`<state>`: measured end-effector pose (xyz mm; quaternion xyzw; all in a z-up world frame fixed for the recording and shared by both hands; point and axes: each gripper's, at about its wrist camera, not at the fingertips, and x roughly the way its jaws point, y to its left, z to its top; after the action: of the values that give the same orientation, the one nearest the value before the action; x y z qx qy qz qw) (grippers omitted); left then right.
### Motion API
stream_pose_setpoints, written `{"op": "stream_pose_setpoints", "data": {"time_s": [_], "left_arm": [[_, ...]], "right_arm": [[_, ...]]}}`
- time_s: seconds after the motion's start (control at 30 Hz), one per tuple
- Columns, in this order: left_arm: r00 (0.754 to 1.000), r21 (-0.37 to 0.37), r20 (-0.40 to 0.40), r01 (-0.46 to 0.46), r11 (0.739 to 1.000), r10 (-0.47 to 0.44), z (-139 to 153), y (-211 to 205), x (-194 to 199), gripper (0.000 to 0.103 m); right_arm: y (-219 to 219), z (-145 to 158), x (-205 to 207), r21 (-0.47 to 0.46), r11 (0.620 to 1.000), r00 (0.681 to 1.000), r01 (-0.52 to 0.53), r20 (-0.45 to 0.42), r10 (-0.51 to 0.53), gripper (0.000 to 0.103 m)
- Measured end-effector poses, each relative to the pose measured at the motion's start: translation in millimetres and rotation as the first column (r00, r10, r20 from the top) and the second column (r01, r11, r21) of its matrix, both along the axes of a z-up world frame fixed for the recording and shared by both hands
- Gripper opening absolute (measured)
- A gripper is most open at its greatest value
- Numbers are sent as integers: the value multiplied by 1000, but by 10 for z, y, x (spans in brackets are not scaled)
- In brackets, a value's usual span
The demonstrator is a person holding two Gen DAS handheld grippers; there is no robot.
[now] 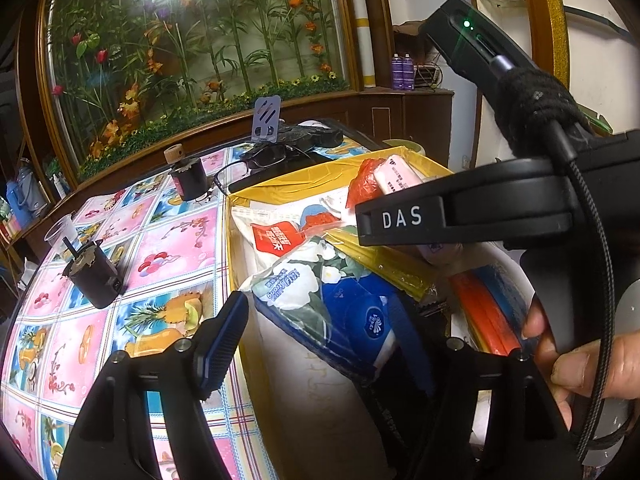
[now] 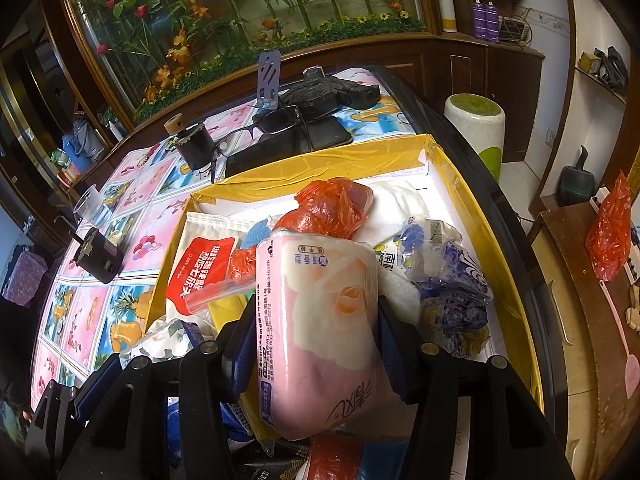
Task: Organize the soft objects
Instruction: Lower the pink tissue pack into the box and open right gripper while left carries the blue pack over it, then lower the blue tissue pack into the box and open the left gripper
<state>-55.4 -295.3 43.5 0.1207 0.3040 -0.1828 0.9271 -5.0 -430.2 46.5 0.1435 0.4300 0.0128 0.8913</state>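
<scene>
A yellow-taped cardboard box on the table holds several soft packs. My right gripper is shut on a pink tissue pack, held tilted above the box; both blue pads press its sides. In the left wrist view this pink tissue pack shows past the right gripper's black body, which a hand holds. My left gripper is open over the box's near edge, and a blue-and-white floral tissue pack lies between its fingers; the left finger stands clear of it.
In the box lie a red plastic bag, a red-and-white pouch and a crumpled blue-white bag. On the flowered tablecloth stand two black cylinders, a plastic cup, glasses and a dark tablet.
</scene>
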Motion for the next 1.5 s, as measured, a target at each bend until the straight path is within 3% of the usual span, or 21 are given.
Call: {"op": "stream_pose_setpoints", "data": {"time_s": [0.4,0.53,0.67,1.0,1.13,1.33,1.5], "left_arm": [[999,-35,-42,-7,999,6,-36,77,54,81],[999,-39,-44,-3,999,1,-29,91,54,81],[999,-51,-43,2,999,-4,-14,107,56,84],[1000,-86,-24,10,996,-12,56,140,49,85],[1000,-64,-23,-10,998,8,39,135,75,85],[999,-66,-50,4,998,-7,-2,119,113,82],[997,-67,-49,59,996,-63,-10,58,54,82]], "right_arm": [[-13,11,-9,-8,1000,1000,21,6,-21,59],[-6,70,-42,-12,1000,999,19,35,-18,75],[-34,164,-109,1,1000,996,27,83,-27,81],[-153,350,-255,103,994,984,34,172,-51,81],[-227,393,-320,182,983,979,-2,200,-35,81],[-258,222,-234,396,910,988,-121,140,70,81],[-207,204,-229,341,937,993,-80,113,44,81]]}}
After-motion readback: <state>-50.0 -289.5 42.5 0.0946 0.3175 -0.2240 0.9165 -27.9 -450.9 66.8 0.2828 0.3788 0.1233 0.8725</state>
